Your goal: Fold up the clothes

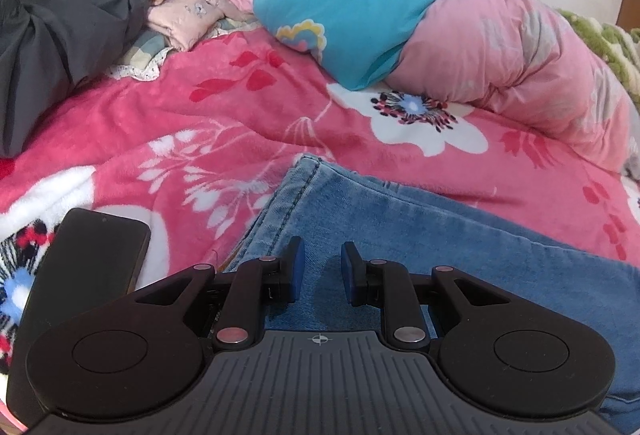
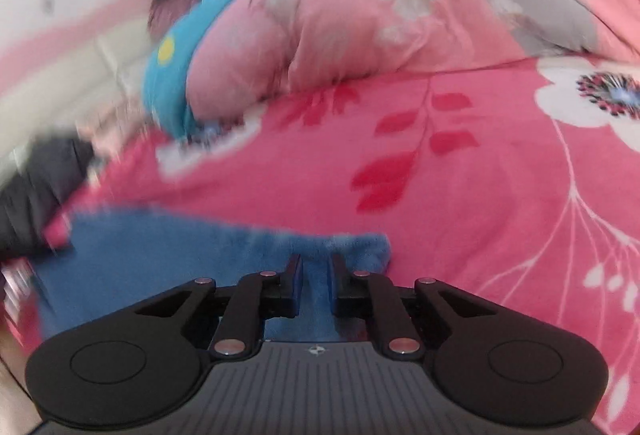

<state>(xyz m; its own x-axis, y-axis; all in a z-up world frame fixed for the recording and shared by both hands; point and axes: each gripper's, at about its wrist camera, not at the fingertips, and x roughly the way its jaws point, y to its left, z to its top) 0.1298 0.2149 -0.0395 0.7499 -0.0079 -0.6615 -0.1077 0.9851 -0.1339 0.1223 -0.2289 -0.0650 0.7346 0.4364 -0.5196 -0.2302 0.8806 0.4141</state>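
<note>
Blue jeans (image 1: 440, 235) lie flat on a pink floral blanket (image 1: 200, 123), with a stitched hem corner pointing away from me. My left gripper (image 1: 323, 263) sits low on the near left part of the jeans. Its blue pads stand a narrow gap apart, and denim fills that gap. In the blurred right wrist view the jeans (image 2: 180, 255) stretch off to the left. My right gripper (image 2: 316, 271) is at their right end, with its pads nearly together and a strip of denim pinched between them.
A black phone (image 1: 92, 259) lies on the blanket just left of my left gripper. A rolled pink and turquoise quilt (image 1: 500, 55) lies beyond the jeans. A dark grey garment (image 1: 60, 43) and pale pink clothes (image 1: 188, 7) are heaped at the far left by the wall.
</note>
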